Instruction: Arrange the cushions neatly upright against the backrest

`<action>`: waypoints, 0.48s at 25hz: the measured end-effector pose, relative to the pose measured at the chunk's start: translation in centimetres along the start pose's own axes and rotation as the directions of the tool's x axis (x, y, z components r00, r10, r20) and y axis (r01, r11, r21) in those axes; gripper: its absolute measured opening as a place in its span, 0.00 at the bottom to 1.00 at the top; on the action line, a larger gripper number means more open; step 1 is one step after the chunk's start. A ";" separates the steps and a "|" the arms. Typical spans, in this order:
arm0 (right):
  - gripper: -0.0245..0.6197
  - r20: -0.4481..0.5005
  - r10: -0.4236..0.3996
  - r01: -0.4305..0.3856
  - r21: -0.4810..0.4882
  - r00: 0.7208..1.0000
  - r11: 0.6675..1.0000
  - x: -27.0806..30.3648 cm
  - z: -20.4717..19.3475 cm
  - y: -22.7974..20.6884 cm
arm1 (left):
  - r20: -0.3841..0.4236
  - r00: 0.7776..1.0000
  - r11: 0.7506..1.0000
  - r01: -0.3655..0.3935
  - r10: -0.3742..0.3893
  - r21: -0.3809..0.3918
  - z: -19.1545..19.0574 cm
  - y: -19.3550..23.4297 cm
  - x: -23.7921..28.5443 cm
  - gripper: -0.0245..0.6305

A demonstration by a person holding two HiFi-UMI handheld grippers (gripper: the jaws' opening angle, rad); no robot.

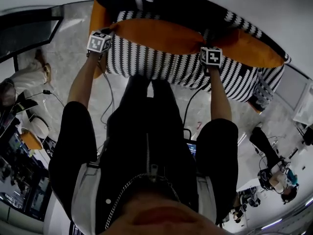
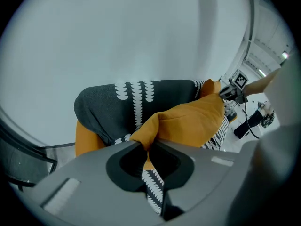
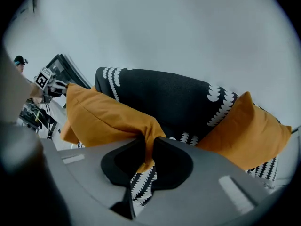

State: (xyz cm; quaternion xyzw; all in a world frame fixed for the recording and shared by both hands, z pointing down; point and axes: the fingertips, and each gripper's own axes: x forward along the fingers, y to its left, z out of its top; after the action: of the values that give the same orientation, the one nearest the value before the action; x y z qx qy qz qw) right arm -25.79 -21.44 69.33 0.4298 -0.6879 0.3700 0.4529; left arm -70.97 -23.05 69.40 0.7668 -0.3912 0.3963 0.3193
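- between the two claws, one orange cushion stretches crosswise, with a corner at each claw.
- left claw: clenched on one corner of the orange cushion. the fabric is pinched between the dark pads and bunches up just beyond them.
- right claw: clamped on the opposite corner. a fold of orange fabric hangs down between its jaws.
- beyond both claws: the dark backrest of the sofa, edged with white scalloped markings, rises behind the held cushion.
- below both claws: the black-and-white striped seat shows under the pinched corners.
- beyond the right claw, to its outer side: a second orange cushion leans tilted at the end of the backrest. from the right gripper view it sits apart from the held one; from the head view the two look close, and contact cannot be confirmed.
- behind the claws: the person's arms reach forward from a dark top, one arm to each claw.
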 end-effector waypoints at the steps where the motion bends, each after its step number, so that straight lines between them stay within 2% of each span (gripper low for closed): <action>1: 0.11 -0.001 -0.007 0.007 0.011 1.000 1.000 0.3 0.5 -0.6 | 0.002 1.000 1.000 0.000 0.001 -0.002 0.7 0.1 0.5 0.07; 9: 0.12 -0.005 -0.039 0.039 0.092 0.999 0.995 2.5 3.1 -3.6 | 0.013 1.000 0.998 -0.023 0.024 -0.062 4.4 1.6 3.7 0.07; 12: 0.14 0.003 -0.082 0.082 0.100 0.997 0.992 3.0 4.2 -4.9 | 0.015 0.999 0.995 -0.041 0.042 -0.086 5.6 1.9 4.9 0.07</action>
State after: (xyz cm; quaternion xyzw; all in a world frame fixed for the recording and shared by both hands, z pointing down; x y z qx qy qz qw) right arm -23.17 -27.71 71.46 0.4811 -0.6521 0.3832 0.4433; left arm -68.76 -30.13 71.22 0.7474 -0.4263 0.3792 0.3403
